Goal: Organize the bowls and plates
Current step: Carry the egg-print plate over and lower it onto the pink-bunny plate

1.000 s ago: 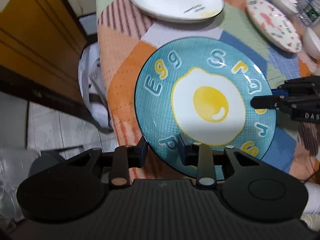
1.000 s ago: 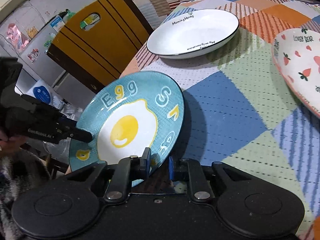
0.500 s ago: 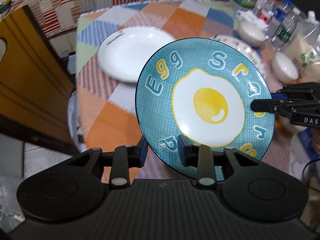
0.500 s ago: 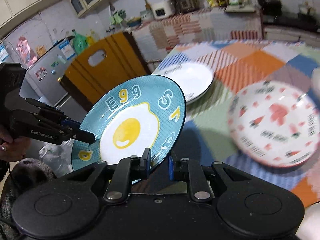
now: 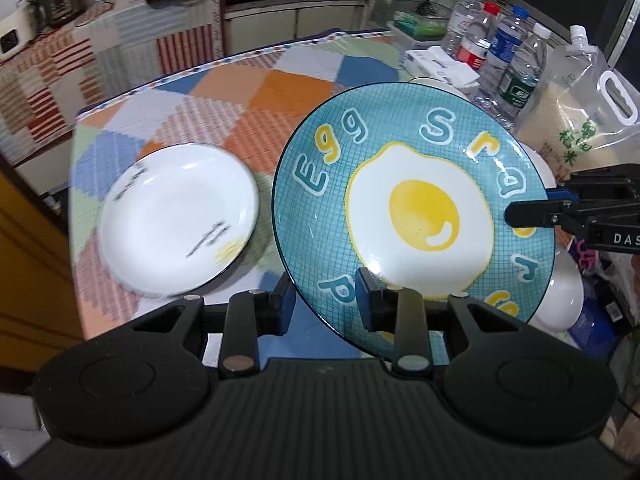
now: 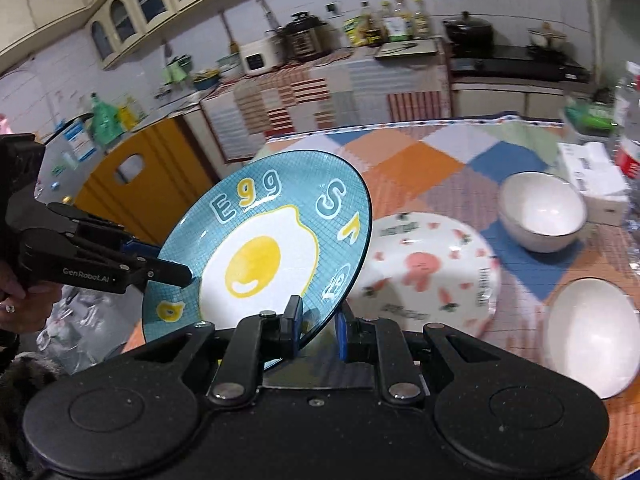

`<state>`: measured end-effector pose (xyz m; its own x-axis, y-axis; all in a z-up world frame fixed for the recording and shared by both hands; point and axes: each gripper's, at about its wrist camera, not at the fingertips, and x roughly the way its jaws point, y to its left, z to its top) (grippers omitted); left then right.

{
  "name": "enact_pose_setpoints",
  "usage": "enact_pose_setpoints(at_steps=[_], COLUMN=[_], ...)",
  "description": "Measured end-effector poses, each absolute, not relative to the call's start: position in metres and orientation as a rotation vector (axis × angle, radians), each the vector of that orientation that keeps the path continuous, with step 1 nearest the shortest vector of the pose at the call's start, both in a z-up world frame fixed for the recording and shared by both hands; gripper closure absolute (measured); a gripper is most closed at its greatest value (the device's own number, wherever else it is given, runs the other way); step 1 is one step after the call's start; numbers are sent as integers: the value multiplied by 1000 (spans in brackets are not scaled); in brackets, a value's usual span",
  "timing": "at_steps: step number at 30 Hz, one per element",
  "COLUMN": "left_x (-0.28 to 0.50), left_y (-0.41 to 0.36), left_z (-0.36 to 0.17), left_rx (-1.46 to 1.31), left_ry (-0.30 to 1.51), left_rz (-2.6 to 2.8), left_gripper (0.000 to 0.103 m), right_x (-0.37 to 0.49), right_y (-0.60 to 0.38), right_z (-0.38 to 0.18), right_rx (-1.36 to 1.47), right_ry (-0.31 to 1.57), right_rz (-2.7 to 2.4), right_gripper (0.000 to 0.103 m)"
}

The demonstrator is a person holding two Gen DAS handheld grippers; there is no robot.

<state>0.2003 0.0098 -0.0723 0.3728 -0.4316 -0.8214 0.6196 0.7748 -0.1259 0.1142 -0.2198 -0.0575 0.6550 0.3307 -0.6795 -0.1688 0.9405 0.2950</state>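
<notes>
Both grippers hold one blue egg plate (image 5: pixel 416 220) in the air above the table. My left gripper (image 5: pixel 326 302) is shut on its near rim. My right gripper (image 6: pixel 318 326) is shut on the opposite rim; the plate also shows in the right wrist view (image 6: pixel 260 248). The right gripper's fingers (image 5: pixel 536 214) show at the plate's right edge in the left wrist view. A white plate (image 5: pixel 176 220) lies on the table to the left. A white strawberry-print plate (image 6: pixel 432 276) lies beyond the egg plate. Two white bowls (image 6: pixel 540 210) (image 6: pixel 588 336) sit at the right.
The table has a checked cloth (image 5: pixel 256 92). Water bottles (image 5: pixel 504 52), a rice bag (image 5: pixel 580 116) and a tissue box (image 6: pixel 592 180) stand at its far right. A yellow chair back (image 6: pixel 140 184) is at the left. A kitchen counter (image 6: pixel 360 68) runs behind.
Both grippers have lifted the egg plate off the table edge and tilted up, so the whole table and kitchen have come into view. Both grips are unchanged.
</notes>
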Motion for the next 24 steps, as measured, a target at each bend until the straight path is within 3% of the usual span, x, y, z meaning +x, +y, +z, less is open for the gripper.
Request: enact_pose_setpoints(at_steps=[15, 24], left_x=[255, 271], left_y=[-57, -69], left_z=[-144, -160], left_rx=[161, 173], left_ry=[1107, 1186], left_rz=[-653, -644], left_gripper=[73, 73], right_x=[162, 172], right_y=[-278, -284], right_z=[-111, -131], right_rx=[247, 265], right_ry=[938, 974], right_rz=[190, 164], right_gripper=[81, 81])
